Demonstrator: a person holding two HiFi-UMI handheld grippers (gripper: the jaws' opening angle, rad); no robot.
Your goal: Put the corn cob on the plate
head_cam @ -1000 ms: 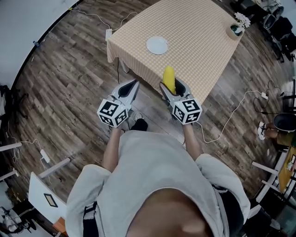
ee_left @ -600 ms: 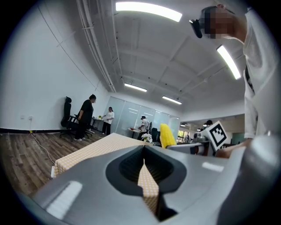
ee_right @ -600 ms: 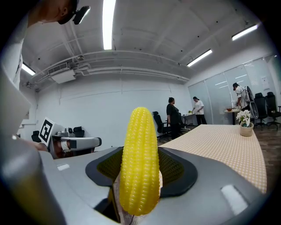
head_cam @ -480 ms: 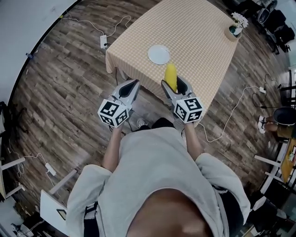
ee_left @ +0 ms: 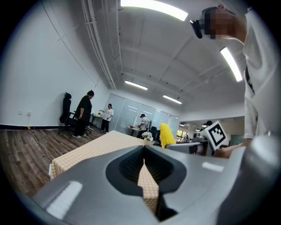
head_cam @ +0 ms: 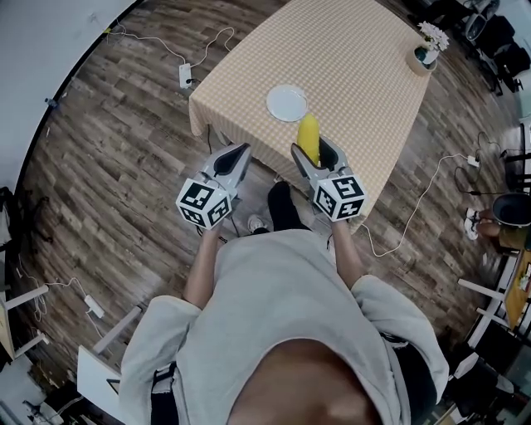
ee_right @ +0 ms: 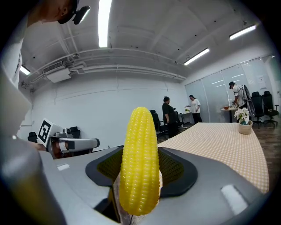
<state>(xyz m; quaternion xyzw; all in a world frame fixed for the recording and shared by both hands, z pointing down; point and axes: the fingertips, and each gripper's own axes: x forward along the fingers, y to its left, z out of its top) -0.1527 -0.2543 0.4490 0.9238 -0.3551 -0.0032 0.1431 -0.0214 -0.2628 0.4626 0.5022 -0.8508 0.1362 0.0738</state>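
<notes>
While the right tongs [head_cam: 314,154] clamp the corn cob [head_cam: 308,137], which juts out ahead at mid-frame by the counter [head_cam: 348,50] edge, the left tongs [head_cam: 239,156] hang pinched together on nothing. This looks like the carry. Next comes reaching up-frame over the white plate [head_cam: 287,103] near the counter's lower-left corner, lowering, and letting go.

Open-plan office: ceiling strip lights [ee_left: 151,9], glass partitions [ee_left: 127,115] at far end, office chair [ee_left: 66,113] by left wall, wood-plank floor [head_cam: 108,166] with power strip [head_cam: 184,75] (people [ee_left: 83,115] standing far off).
</notes>
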